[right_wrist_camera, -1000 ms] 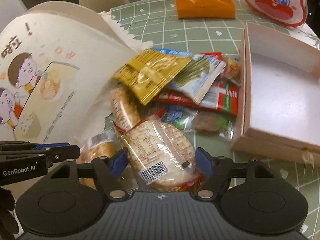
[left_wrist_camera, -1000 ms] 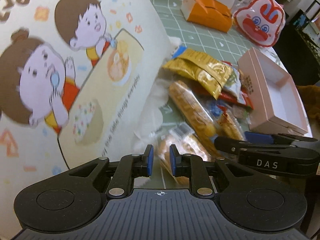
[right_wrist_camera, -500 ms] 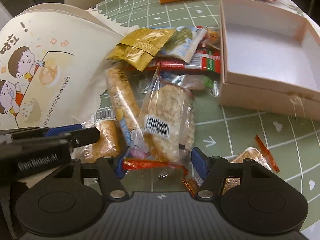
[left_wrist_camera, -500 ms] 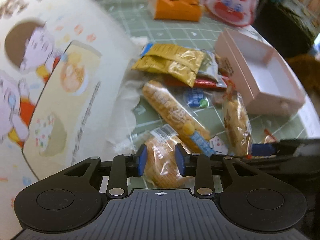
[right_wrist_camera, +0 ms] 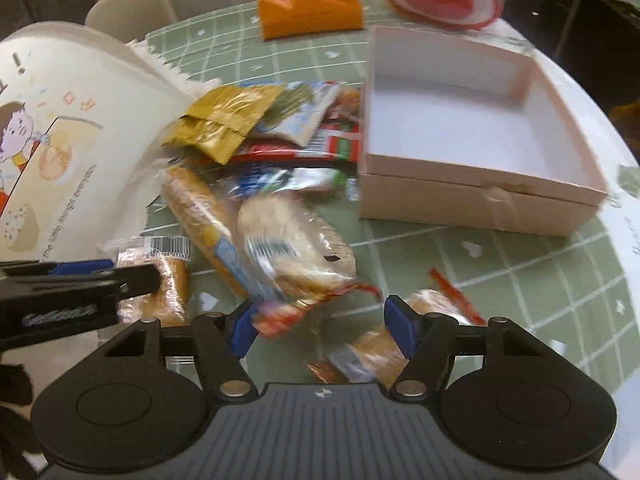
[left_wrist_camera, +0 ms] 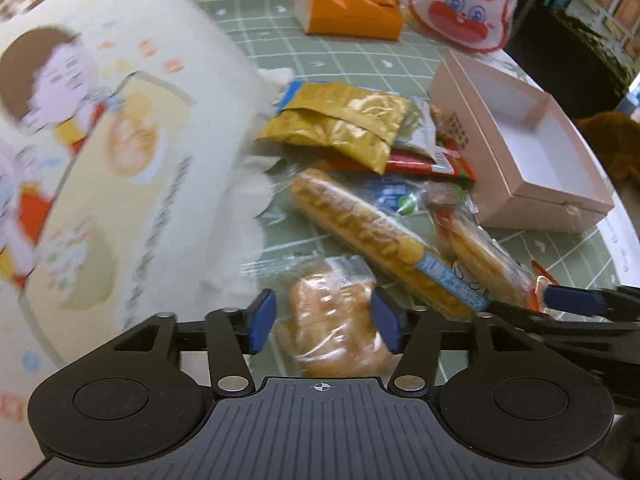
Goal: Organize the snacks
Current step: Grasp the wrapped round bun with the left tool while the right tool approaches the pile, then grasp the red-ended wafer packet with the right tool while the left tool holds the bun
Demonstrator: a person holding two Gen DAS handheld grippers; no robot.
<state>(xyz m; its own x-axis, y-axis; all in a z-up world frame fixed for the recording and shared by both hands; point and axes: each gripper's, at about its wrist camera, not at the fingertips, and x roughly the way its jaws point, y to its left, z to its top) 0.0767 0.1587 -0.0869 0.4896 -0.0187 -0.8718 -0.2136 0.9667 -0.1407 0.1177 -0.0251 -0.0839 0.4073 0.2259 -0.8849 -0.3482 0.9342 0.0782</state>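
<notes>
The sorting has barely begun, judging by the pink cardboard box [right_wrist_camera: 472, 168]: its white inside is bare, while every snack lies loose on the tabletop [right_wrist_camera: 520, 264] to its left. All of the pile remains to be moved if the box is the goal, which seems likely.

The left tongs [left_wrist_camera: 323, 320] have just been opening and now stand wide around a small bun in clear wrap [left_wrist_camera: 332, 320]; the blue pads flank it without pressing. The right tongs [right_wrist_camera: 322, 322] stand about half apart with the crimped red end of a round cake pack [right_wrist_camera: 296, 252] lying between them; that pack is blurred, and whether the pads bear on it cannot be told. A further small packet [right_wrist_camera: 368, 352] lies just beneath the right tongs.

The snacks are soft, crinkly film packs: a long biscuit stick [left_wrist_camera: 372, 232] in glossy clear wrap, a folded gold foil pouch [left_wrist_camera: 344, 124], and flat red and blue sachets under it. A large cream paper bag with cartoon children [left_wrist_camera: 100, 152] lies on its side at the left, its mouth jagged. At the far edge sit an orange tissue box [right_wrist_camera: 308, 12] and a rabbit-shaped pouch [left_wrist_camera: 464, 8]. The tabletop wears a smooth green checked cover.
</notes>
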